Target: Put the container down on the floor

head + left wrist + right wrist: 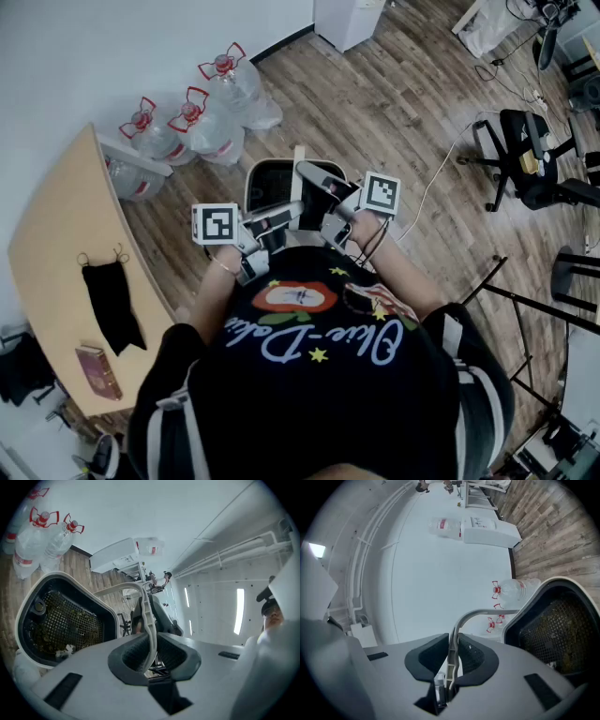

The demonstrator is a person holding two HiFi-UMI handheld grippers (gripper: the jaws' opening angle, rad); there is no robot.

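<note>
Where the container (89, 591) is: up in front of my chest, hanging by its handle (149, 620) over the wood-plank floor (403, 103), not set down.
Container look: pale rim, dark inside, tilted so both gripper views look into it.
Inside it: black mesh basket (65, 625) with bits of debris; can't tell what they are.
Handle: thin pale arched strip that runs through both of my claws.
My left claw (151, 644): clenched on the handle, pads pressing it from both sides.
My right claw (452, 656): also clamped on the handle, strip pinched between the pads.
Marker cubes: left one (214, 225) and right one (380, 192) flank the container in the head view.
Water bottles (202, 122): big clear jugs with red caps and grips, grouped on the floor by the wall beyond the container.
Wooden table (66, 216): to my left, against the wall.
On the table: black face mask (111, 300) and, nearer me, a dark red book (97, 370), apart from each other.
Water dispenser (490, 534): white, by the wall, well beyond the jugs.
Office chair (530, 159): black, far right, well apart.
</note>
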